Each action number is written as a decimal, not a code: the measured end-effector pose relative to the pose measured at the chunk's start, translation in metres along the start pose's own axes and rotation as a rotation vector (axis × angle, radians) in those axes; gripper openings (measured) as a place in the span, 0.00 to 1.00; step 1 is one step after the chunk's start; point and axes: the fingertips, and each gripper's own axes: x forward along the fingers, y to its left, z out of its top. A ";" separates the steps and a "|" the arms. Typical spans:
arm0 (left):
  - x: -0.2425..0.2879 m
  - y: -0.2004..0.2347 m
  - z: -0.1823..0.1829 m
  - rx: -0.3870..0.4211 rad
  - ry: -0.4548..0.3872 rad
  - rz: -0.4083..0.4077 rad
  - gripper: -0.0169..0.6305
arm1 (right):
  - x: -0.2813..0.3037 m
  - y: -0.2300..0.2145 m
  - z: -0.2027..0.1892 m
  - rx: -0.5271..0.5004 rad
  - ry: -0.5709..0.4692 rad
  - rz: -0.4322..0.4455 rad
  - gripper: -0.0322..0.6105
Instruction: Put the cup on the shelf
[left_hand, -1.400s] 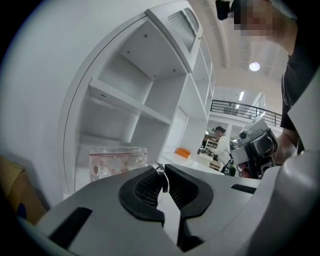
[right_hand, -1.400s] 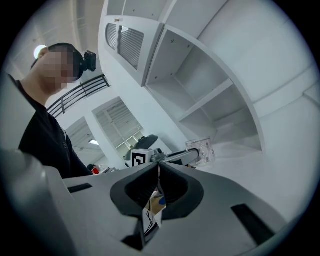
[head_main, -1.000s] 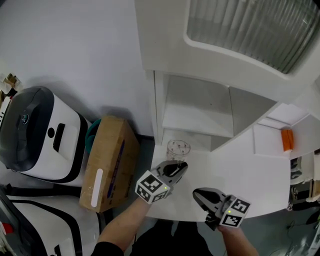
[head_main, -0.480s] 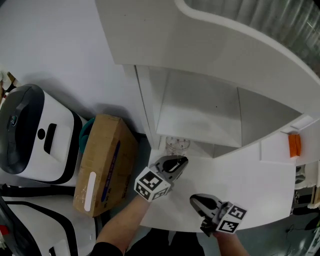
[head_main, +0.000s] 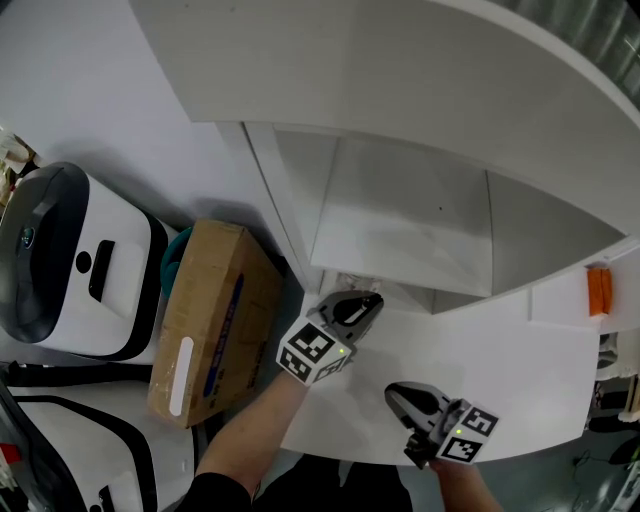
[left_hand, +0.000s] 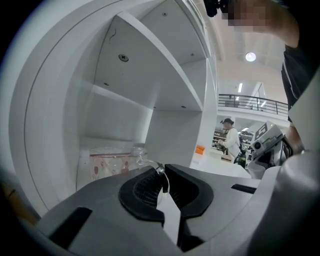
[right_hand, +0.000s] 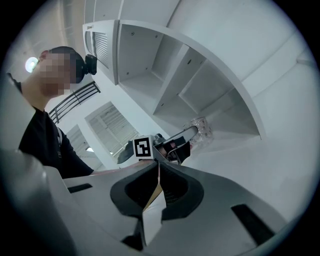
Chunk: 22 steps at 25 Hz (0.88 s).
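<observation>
A clear glass cup (left_hand: 112, 162) with a reddish print stands at the mouth of the white shelf unit's (head_main: 400, 230) lowest compartment. My left gripper (left_hand: 162, 182) is shut on the cup's thin glass handle. In the head view the left gripper (head_main: 358, 308) covers most of the cup (head_main: 348, 284). My right gripper (head_main: 403, 398) hangs over the white counter (head_main: 510, 370), nearer to me, shut with nothing in it. The right gripper view looks past its own shut jaws (right_hand: 157, 167) at the left gripper (right_hand: 182, 139) and the cup (right_hand: 201, 130).
A cardboard box (head_main: 205, 320) and a white machine (head_main: 70, 260) stand on the floor to the left of the counter. A small orange thing (head_main: 599, 290) sits on a ledge at the far right. A person (left_hand: 231, 140) stands far off in the background.
The head view has tipped so the shelf fills more of the picture. My left gripper has eased toward the shelf and now covers the cup. The right gripper has barely moved.
</observation>
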 end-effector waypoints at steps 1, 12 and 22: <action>0.001 -0.001 -0.001 0.002 0.005 0.002 0.06 | 0.000 -0.001 0.001 -0.005 0.003 -0.003 0.08; 0.014 0.001 -0.018 -0.020 0.059 0.064 0.05 | 0.007 -0.008 0.010 -0.059 0.036 0.003 0.08; 0.014 0.034 -0.031 -0.084 0.160 0.216 0.05 | 0.020 0.010 0.007 -0.148 0.092 0.021 0.08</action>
